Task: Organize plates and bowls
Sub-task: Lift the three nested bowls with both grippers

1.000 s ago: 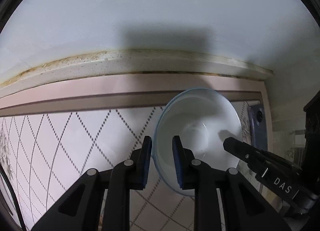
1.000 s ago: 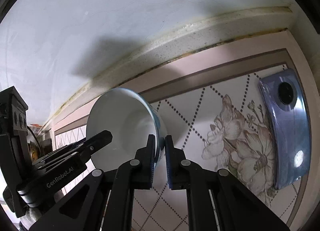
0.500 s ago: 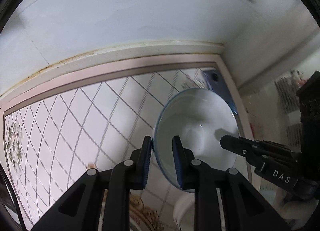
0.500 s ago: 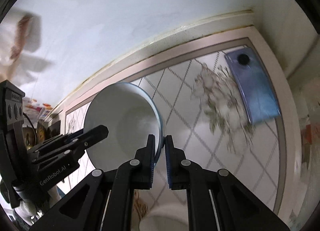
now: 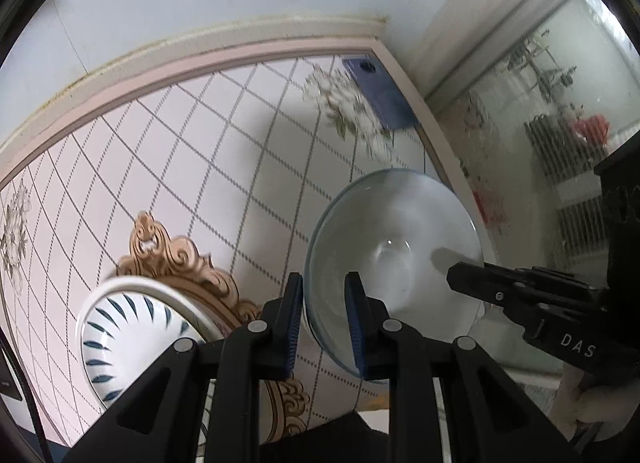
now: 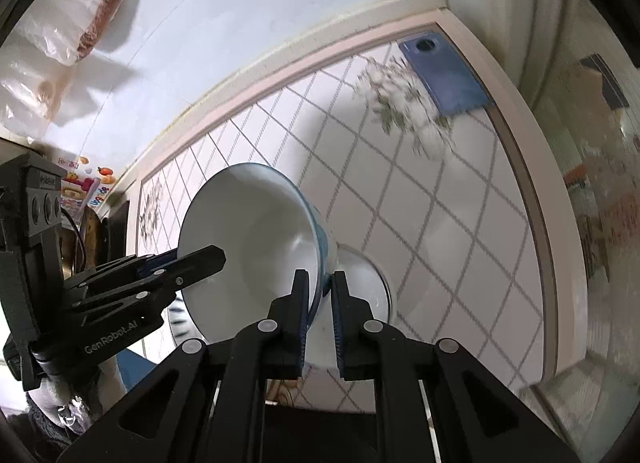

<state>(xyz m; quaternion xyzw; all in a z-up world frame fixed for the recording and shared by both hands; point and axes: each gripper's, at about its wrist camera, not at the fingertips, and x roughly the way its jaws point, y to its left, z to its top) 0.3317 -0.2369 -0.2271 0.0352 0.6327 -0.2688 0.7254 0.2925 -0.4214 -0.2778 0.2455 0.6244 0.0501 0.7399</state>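
Note:
Both grippers hold one white bowl with a blue outside (image 5: 396,247), lifted on edge above the tiled table. My left gripper (image 5: 323,303) is shut on its near rim. My right gripper (image 6: 321,295) is shut on the opposite rim of the bowl (image 6: 256,247). A white bowl with dark blue leaf strokes (image 5: 132,327) sits on the table at lower left of the left wrist view. A white plate or bowl (image 6: 364,279) lies on the table under the held bowl in the right wrist view.
A blue phone (image 5: 380,91) lies at the table's far right corner, also in the right wrist view (image 6: 444,79). A gold ornate mat (image 5: 176,259) lies under the patterned bowl. A wall runs behind; a glass door (image 5: 540,103) stands right. Plastic bags (image 6: 60,43) hang upper left.
Both grippers have pulled back and up with the bowl. The table has come more into view, with the patterned bowl, the ornate mat and a white dish below now showing.

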